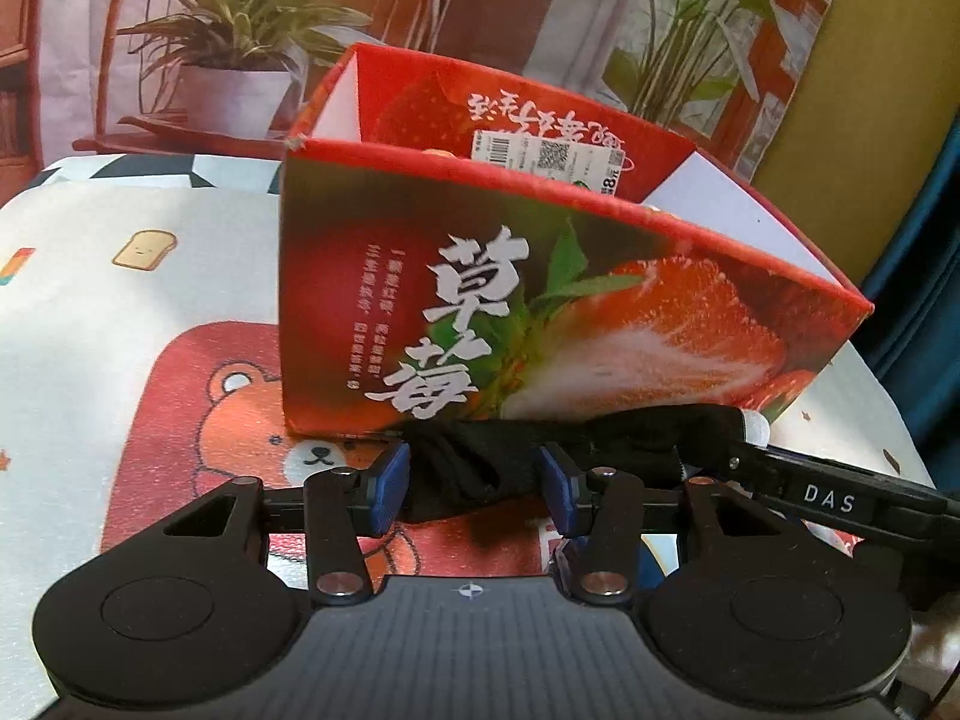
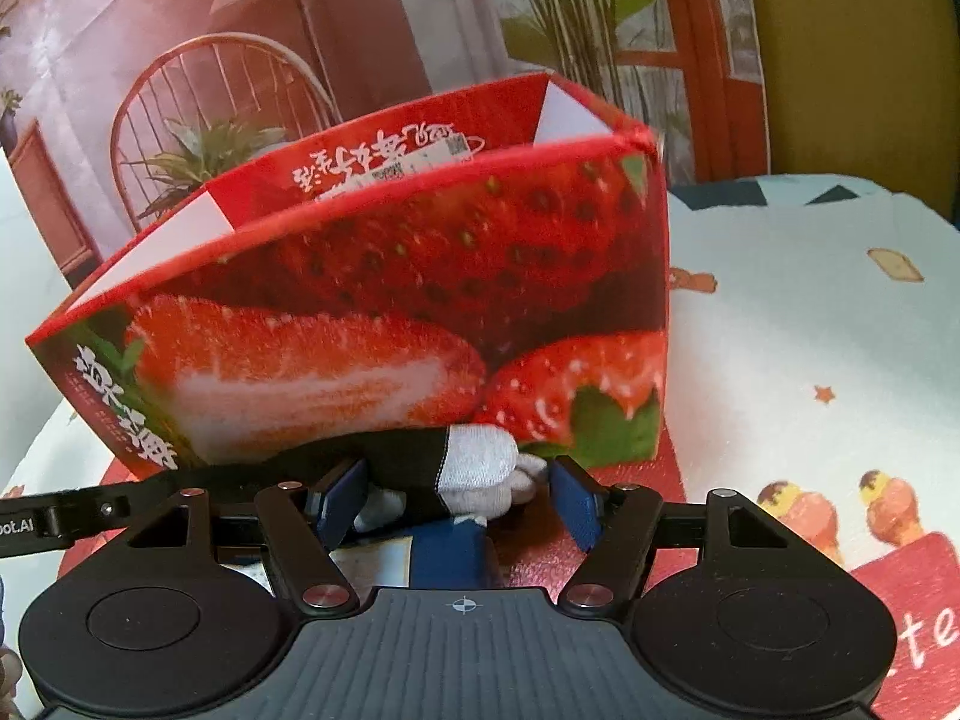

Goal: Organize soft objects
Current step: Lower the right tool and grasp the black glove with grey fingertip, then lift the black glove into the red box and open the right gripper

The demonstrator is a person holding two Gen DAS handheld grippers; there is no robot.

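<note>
A black sock with a white toe (image 2: pixel 480 468) lies stretched in front of a red strawberry-printed cardboard box (image 1: pixel 540 300), which stands open-topped on the table. My left gripper (image 1: pixel 474 480) has its blue pads on either side of the sock's black end (image 1: pixel 474 468), and the cloth bunches between them. My right gripper (image 2: pixel 456 498) has its blue pads around the white toe end, with a gap on the right side. The box also fills the right wrist view (image 2: pixel 390 300). The right gripper's arm shows in the left wrist view (image 1: pixel 840 501).
The table carries a cartoon cloth with a bear (image 1: pixel 240 420), toast and ice-cream prints (image 2: pixel 888 510). Behind the box hangs a printed backdrop of plants and a chair (image 1: pixel 240 48). A yellow panel (image 2: pixel 852 60) stands at the back right.
</note>
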